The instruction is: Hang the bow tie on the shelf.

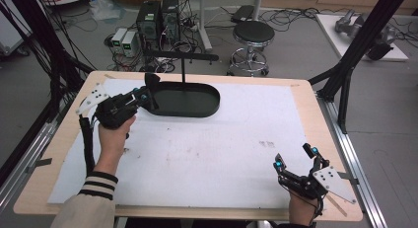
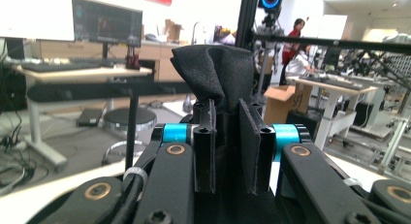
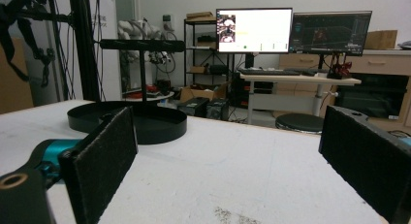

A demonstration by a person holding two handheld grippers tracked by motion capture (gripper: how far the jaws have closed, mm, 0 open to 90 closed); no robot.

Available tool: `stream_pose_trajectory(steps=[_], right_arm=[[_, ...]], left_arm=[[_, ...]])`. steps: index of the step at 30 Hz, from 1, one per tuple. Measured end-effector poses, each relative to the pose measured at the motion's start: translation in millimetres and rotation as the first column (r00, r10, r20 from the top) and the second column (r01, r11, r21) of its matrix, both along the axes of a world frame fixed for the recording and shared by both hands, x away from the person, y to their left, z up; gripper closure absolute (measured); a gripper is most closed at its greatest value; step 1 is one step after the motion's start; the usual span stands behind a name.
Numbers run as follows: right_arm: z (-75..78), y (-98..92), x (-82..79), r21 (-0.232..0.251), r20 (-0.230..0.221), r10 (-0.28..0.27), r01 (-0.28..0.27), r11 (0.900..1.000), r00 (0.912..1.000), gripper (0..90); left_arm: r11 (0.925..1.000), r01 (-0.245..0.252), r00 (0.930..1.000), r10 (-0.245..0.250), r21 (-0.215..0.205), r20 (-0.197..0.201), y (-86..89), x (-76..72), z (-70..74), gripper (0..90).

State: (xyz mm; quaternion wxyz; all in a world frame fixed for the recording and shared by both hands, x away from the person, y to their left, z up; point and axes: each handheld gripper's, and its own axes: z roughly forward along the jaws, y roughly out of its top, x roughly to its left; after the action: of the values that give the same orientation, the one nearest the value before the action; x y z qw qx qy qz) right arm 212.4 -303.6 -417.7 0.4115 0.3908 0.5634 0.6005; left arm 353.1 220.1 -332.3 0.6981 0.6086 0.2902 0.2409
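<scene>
A black oval tray stands at the back of the white mat, with a thin post and a horizontal bar rising from it. My left gripper is at the tray's left end, shut on a crumpled piece of black cloth. In the left gripper view the cloth bunches up above the closed pads of the left gripper. My right gripper hovers open near the mat's front right corner, nothing between its pads. The right gripper view has the tray and bar far off to the left.
The white mat covers most of the wooden table. Black frame struts rise at the table's right side. Behind the table stand a stool and computer boxes among cables.
</scene>
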Motion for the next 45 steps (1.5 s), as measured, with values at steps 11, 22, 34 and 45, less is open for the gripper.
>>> stream_pose_trajectory(steps=[11,22,34,45], right_arm=[[-1.1,-0.3,1.5,0.001,0.0,0.003,-0.003,1.0,1.0,5.7],[-2.1,3.0,2.2,-0.003,-0.013,0.009,-0.009,1.0,0.9999,5.7],[-3.2,5.8,5.2,-0.013,-0.017,0.016,-0.016,1.0,0.9997,5.7],[-4.9,6.3,9.3,-0.017,-0.022,0.024,-0.025,1.0,0.9995,5.7]], left_arm=[[0.999,-0.011,0.9975,0.014,-0.042,0.068,0.6,19.4,20.6,77.1],[0.9946,-0.096,0.9929,0.098,-0.04,0.068,4.7,51.3,26.4,77.1],[0.9734,-0.217,0.9733,0.222,-0.073,0.06,-3.0,90.3,30.1,77.2],[0.9656,-0.256,0.9622,0.259,-0.046,0.084,-31.2,113.0,37.1,77.2]])
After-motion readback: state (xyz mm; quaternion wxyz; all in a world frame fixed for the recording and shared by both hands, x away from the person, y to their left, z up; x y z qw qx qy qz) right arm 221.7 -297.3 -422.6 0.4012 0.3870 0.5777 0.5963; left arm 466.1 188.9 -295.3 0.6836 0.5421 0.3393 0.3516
